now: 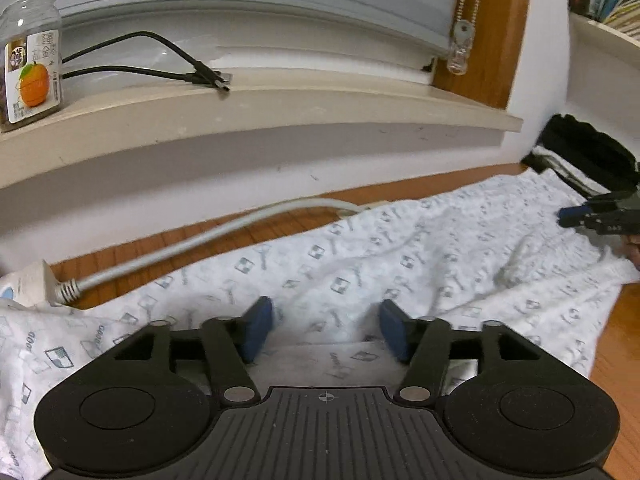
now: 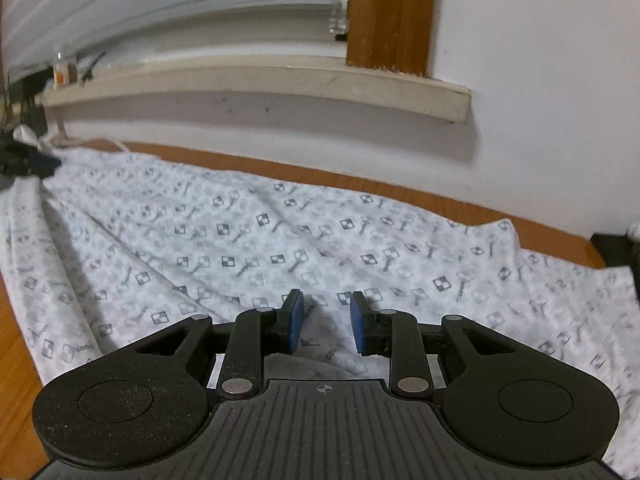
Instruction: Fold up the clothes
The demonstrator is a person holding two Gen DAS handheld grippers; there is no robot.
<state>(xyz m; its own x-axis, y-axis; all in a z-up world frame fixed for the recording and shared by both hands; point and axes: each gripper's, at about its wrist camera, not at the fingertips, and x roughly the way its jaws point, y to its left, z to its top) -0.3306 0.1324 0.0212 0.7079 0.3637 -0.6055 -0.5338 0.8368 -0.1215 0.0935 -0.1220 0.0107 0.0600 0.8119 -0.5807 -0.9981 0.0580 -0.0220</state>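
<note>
Both grippers, left (image 1: pixel 326 330) and right (image 2: pixel 326 320), hover with jaws apart and empty over the white patterned cloth garment (image 2: pixel 256 240) spread on the brown wooden table (image 1: pixel 618 360). Its far edge nears the wall; a grey cable (image 1: pixel 208 240) lies beside it, below the beige windowsill (image 1: pixel 256 108).

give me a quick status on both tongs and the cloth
Left tongs open, low over the white printed garment. Right tongs open, nothing held. Garment spread flat, unfolded. Grey cable lies along its far edge.
</note>
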